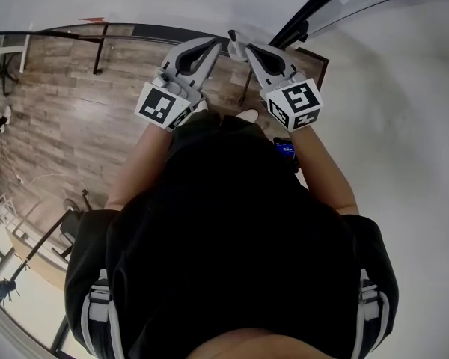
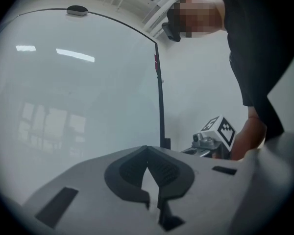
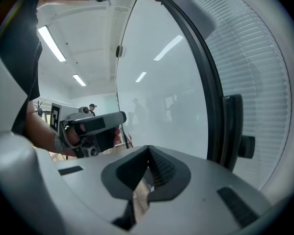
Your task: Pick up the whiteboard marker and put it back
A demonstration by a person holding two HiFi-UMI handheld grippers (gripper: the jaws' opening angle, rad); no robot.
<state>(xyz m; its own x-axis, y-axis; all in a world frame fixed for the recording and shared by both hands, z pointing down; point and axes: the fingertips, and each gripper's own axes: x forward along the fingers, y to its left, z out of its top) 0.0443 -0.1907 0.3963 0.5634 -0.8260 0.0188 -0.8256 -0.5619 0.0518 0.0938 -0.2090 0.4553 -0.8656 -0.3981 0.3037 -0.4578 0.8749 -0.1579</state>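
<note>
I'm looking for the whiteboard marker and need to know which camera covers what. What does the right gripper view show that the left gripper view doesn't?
Only the right gripper view: slatted blinds, and the left gripper seen from outside. Only the left gripper view: the right gripper with its marker cube, and a small dark fitting atop the frame. Both: a pale glossy panel edged by a black frame, the person's dark clothing, and that gripper's own jaws shut on nothing. Neither shows a marker.
</note>
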